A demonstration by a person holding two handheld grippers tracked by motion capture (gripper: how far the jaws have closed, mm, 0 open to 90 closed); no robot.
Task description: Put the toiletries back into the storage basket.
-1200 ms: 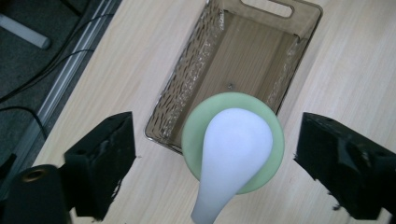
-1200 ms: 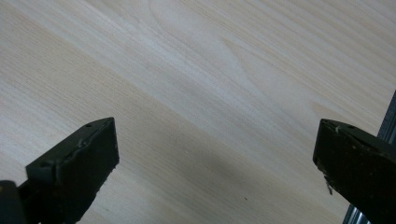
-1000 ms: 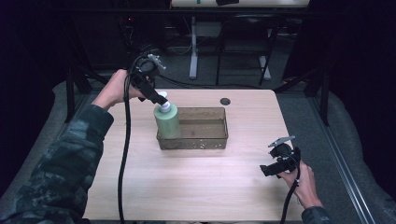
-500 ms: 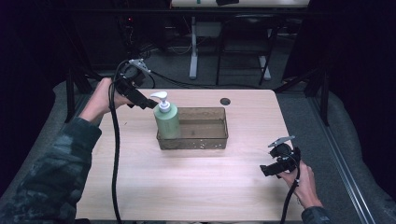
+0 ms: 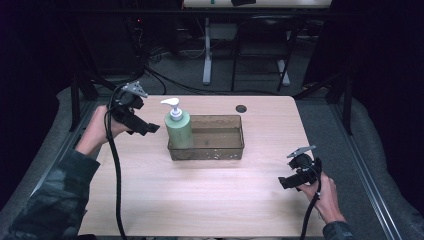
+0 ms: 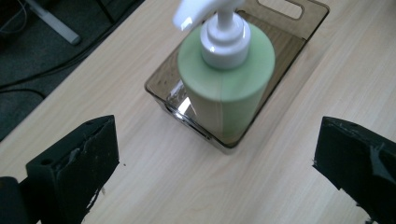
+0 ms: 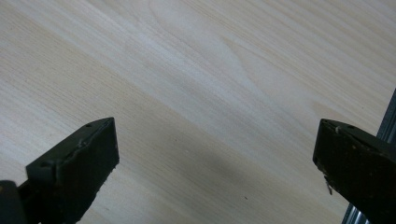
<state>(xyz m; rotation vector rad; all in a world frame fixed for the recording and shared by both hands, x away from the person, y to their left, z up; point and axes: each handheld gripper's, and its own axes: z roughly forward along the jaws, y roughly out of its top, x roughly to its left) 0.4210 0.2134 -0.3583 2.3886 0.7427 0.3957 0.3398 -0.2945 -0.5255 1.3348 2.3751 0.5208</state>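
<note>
Green pump bottle (image 6: 226,88), white pump head, upright at the near end of a smoky clear tray (image 6: 299,35), 12 o'clock. Left tool (image 6: 217,186) jaws wide apart. Wooden counter (image 6: 299,154).

Light wood table (image 5: 210,200) sitting under bright light, cable hole (image 5: 241,108) near far edge. Grey floor (image 5: 320,120) showing around it. White desk leg (image 5: 207,50) standing far behind, surroundings lying dark.

bottle (image 5: 178,131): pale green, white pump | bin (image 5: 220,150): smoky brown | table (image 5: 210,190): light woodgrain
</note>
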